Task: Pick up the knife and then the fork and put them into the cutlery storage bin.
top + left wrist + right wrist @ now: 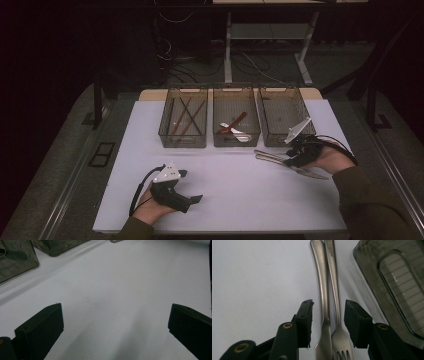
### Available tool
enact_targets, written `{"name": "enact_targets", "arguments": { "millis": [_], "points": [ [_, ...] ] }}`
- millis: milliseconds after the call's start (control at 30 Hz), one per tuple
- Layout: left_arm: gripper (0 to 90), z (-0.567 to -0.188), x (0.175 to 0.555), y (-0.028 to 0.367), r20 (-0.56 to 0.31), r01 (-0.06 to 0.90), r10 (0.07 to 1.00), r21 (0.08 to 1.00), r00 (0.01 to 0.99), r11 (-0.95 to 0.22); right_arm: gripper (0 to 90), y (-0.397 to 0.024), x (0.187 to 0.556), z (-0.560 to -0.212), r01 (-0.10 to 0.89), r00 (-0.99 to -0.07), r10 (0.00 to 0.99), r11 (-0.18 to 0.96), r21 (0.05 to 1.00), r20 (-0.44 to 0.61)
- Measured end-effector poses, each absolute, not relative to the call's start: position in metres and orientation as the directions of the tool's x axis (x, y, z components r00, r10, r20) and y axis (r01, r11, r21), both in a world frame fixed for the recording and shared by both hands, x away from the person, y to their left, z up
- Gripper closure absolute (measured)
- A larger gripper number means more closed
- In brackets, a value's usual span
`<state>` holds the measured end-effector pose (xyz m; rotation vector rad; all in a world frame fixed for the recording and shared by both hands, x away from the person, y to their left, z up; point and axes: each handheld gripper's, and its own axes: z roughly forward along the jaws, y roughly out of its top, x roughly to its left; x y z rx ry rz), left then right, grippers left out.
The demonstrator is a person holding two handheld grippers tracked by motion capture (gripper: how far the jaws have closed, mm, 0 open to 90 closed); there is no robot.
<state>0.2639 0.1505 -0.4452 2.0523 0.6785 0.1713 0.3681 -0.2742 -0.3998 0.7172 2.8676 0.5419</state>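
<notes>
Right claw straddles two forks, pads apart.

Both grippers black, each topped by a pale grey three-cornered plate and trailing a black cable: left gripper, right gripper. Jaws are blocky matte black pads; right gripper view shows brass-coloured rivets on the linkage arms. Person wears dark olive long sleeves on both arms.

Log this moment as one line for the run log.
right gripper: open, jaws astride two forks, no pad contact | left gripper: open, nothing between jaws | forks: flat on table, before right bin
</notes>
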Motion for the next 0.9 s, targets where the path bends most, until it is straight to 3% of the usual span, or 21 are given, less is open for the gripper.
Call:
{"name": "enact_targets", "arguments": {
  "millis": [400, 900],
  "points": [
    [0.0, -0.445, 0.264, 0.15, -0.143, 0.397, 0.525, 0.82, 0.839, -0.412, 74.0, -0.263, 0.38, -0.414, 0.415, -0.899, 0.437, 0.872, 0.258, -0.033],
    [0.0, -0.446, 0.264, 0.149, -0.144, 0.395, 0.517, 0.818, 0.844, -0.418, 77.0, -0.251, 0.389, -0.419, 0.391, -0.918, 0.397, 0.907, 0.16, -0.011]
  ]
}}
